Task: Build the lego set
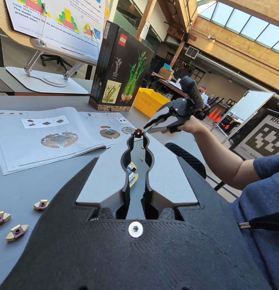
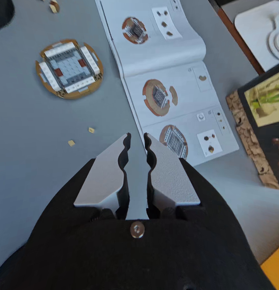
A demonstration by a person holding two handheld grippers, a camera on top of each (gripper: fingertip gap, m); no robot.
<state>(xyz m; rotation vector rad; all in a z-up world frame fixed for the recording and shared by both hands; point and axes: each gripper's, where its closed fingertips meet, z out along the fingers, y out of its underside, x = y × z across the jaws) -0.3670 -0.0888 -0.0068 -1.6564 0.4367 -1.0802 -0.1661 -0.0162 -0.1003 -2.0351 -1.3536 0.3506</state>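
Reddish-brown studded brick (image 1: 138, 133) pinched in left gripper (image 1: 138, 133) fingers; right gripper (image 2: 137, 133) fingers parted, empty.

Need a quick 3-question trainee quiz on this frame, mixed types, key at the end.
1. True or false: the left tongs pinch a small reddish-brown brick at their tips.
2. Multiple choice: the right tongs are A) shut on a tan tile, B) open and empty, C) gripping the booklet.
3. Fill in: the round base build lies on the grey table beside the open ______.

Key: 1 true; 2 B; 3 instruction booklet.
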